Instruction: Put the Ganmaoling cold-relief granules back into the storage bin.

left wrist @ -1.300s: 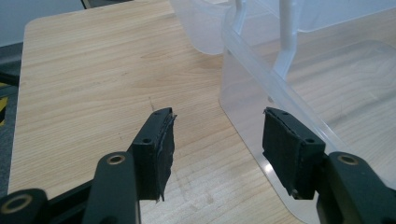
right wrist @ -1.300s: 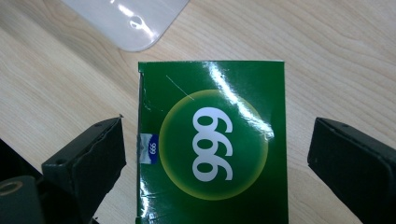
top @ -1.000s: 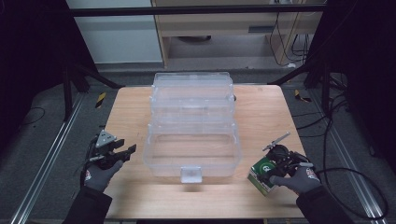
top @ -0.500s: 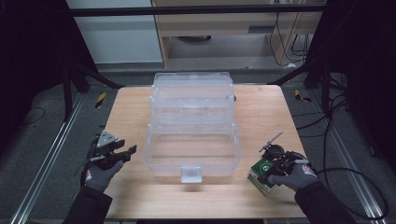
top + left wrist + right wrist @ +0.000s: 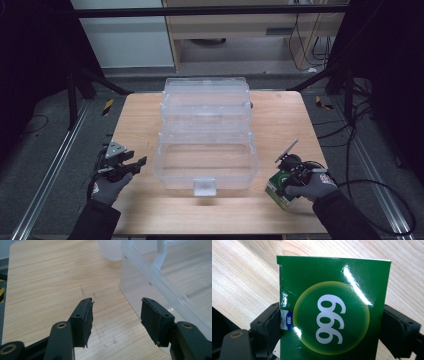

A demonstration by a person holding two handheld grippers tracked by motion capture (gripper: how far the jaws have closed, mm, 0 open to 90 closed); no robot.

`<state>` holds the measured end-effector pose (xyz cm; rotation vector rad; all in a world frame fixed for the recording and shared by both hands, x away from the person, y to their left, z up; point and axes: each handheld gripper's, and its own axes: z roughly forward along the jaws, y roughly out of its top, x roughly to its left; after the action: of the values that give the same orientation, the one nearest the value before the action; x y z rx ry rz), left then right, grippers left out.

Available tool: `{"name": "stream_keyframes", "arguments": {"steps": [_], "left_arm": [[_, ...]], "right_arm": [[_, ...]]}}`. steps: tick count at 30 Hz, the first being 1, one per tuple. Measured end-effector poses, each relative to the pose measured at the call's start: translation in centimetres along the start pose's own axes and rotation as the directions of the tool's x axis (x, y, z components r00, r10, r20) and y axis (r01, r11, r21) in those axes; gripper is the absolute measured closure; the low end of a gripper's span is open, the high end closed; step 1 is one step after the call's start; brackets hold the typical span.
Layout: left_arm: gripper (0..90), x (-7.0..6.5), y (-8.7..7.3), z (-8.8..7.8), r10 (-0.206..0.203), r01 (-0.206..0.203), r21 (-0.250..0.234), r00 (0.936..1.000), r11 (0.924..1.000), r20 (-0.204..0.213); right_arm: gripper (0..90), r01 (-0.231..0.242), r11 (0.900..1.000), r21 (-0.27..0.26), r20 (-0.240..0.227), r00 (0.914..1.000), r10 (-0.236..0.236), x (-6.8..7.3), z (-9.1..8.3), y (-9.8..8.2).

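Right gripper view had the right gripper [image 5: 332,325] with its jaws just closing in on the green box [image 5: 334,302] at the table's [image 5: 280,115] near right, pads seemingly meeting its sides, so a lift toward the clear bin [image 5: 205,150] looked ready, while the left gripper [image 5: 116,315] gaped empty.

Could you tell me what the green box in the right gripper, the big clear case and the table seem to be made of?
The green box looks like glossy printed cardboard: bright glare streaks, and a small tear at its left edge. The clear case seems to be see-through moulded plastic, since the tabletop shows through its walls. The table appears to be light wood or a wood-look laminate, matt, with grain lines; which one I cannot tell.
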<state>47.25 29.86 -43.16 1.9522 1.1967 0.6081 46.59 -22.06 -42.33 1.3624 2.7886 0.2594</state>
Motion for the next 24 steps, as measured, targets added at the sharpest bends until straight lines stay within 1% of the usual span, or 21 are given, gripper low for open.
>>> {"name": "stream_keyframes", "arguments": {"steps": [3,4,9,13,16,17,20,21,23,24], "left_arm": [[42.3,0.0,0.0,0.1,0.002,-0.002,0.003,1.0000,1.0000,0.000],[42.3,-0.1,0.0,0.1,0.003,-0.003,0.004,1.0000,1.0000,0.000],[42.2,-0.1,-0.1,0.1,0.003,-0.003,0.003,1.0000,1.0000,0.001],[42.2,-0.1,-0.1,0.2,0.004,-0.004,0.005,1.0000,1.0000,0.001],[42.2,-0.1,-0.1,0.2,0.005,-0.005,0.010,1.0000,0.9999,0.000],[42.2,-0.1,-0.1,0.3,0.007,-0.007,0.013,1.0000,0.9999,0.000],[42.2,-0.1,-0.2,0.3,0.009,-0.009,0.016,1.0000,0.9998,0.001],[42.2,-0.1,-0.2,0.3,0.009,-0.009,0.016,1.0000,0.9998,0.001],[42.2,-0.1,-0.2,0.3,0.008,-0.008,0.017,1.0000,0.9998,0.000],[42.2,-0.1,-0.2,0.4,0.006,-0.006,0.016,1.0000,0.9999,-0.001]], "right_arm": [[16.2,0.001,1.000,0.004,-0.003,1.0000,-0.001,0.0,0.0,0.1],[16.6,-0.002,1.000,0.018,0.000,1.0000,0.002,0.0,0.0,0.2],[17.4,0.000,1.000,0.028,0.001,1.0000,0.000,0.1,-0.1,0.3],[17.4,0.011,1.000,0.026,-0.004,0.9999,-0.011,0.0,-0.2,0.3],[17.5,0.010,1.000,0.019,-0.012,0.9999,-0.010,0.0,-0.4,0.2],[17.5,0.016,1.000,0.002,-0.012,0.9998,-0.016,0.0,-0.6,0.2],[17.5,0.017,1.000,-0.021,-0.003,0.9999,-0.017,0.0,-1.2,0.1],[17.5,0.017,1.000,-0.021,-0.003,0.9999,-0.017,0.0,-1.2,0.1],[17.5,0.035,0.998,-0.048,0.005,0.9994,-0.034,-0.1,-1.9,0.2],[17.5,0.035,0.998,-0.055,0.010,0.9994,-0.034,-0.1,-2.1,0.2]]}}
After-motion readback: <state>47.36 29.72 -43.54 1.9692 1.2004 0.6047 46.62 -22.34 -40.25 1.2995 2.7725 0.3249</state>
